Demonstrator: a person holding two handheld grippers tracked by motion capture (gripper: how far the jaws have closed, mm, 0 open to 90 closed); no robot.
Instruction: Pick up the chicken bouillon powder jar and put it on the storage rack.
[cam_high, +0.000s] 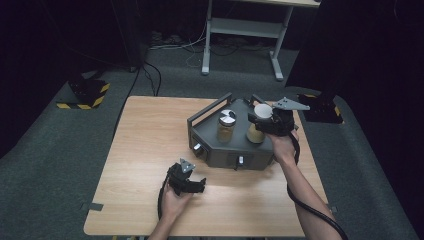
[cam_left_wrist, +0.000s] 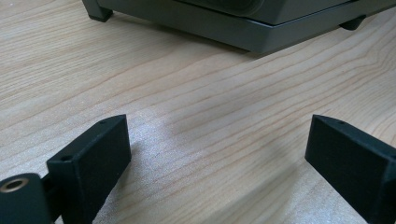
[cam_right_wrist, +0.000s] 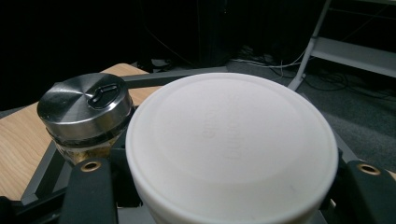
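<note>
A white-lidded jar (cam_high: 263, 111) with tan contents stands on the right of a dark grey box (cam_high: 215, 145) that has side handles and front knobs. My right gripper (cam_high: 260, 125) is shut on this jar; in the right gripper view the white lid (cam_right_wrist: 231, 144) sits between both jaws. A metal-lidded jar (cam_high: 226, 125) stands upright on the box just to the left, and the right gripper view shows the same metal-lidded jar (cam_right_wrist: 84, 109) close by. My left gripper (cam_high: 201, 186) rests on the wooden table (cam_high: 145, 135) in front of the box, open, with bare wood between its jaws.
The grey box's base (cam_left_wrist: 243, 32) lies just ahead of the left gripper (cam_left_wrist: 215, 158). Beyond the table stand a white desk frame (cam_high: 245, 30) and floor cables (cam_high: 150, 75). Yellow-black striped bases (cam_high: 85, 95) sit on the carpet at left and right.
</note>
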